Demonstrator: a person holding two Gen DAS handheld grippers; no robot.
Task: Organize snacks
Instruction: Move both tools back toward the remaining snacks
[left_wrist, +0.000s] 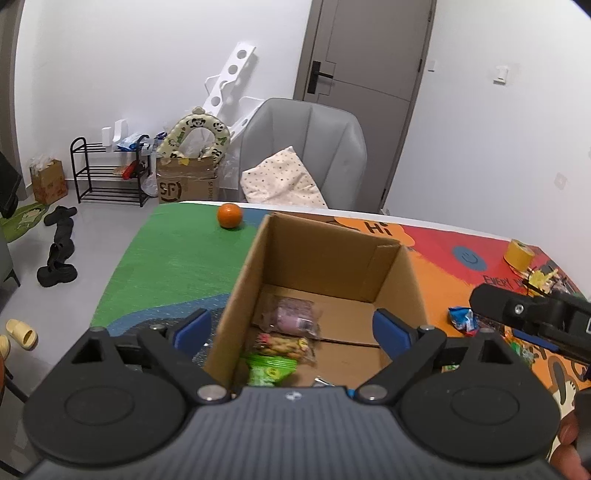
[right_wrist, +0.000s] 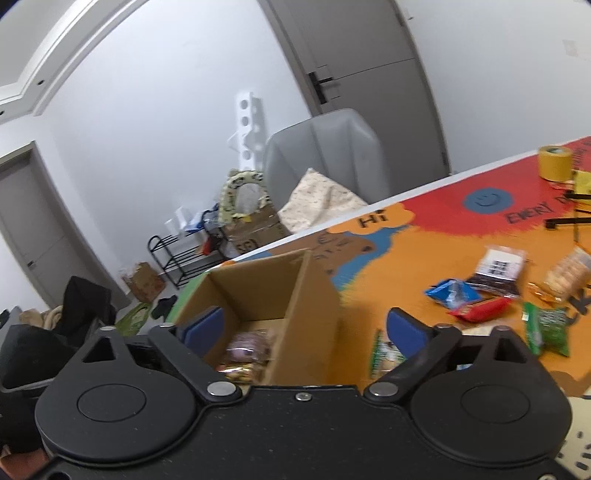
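An open cardboard box (left_wrist: 325, 254) stands on the colourful table mat. On its floor lie a pink packet (left_wrist: 291, 314), a yellow packet (left_wrist: 286, 345) and a green packet (left_wrist: 271, 369). My left gripper (left_wrist: 291, 325) hangs open above the box's near left wall, one finger outside it and one over the inside, holding nothing. My right gripper (right_wrist: 304, 326) is open and empty too, straddling the box (right_wrist: 295, 295) at its right wall. To its right, loose snacks lie on the mat: a blue packet (right_wrist: 452, 293), a red one (right_wrist: 480, 312) and a green one (right_wrist: 546, 326).
An orange (left_wrist: 229, 216) sits on the green part of the mat by the far table edge. A yellow tape roll (left_wrist: 519, 254) stands at the far right. A grey chair (left_wrist: 306, 147) with a cushion is behind the table. More packets (right_wrist: 496, 271) lie further right.
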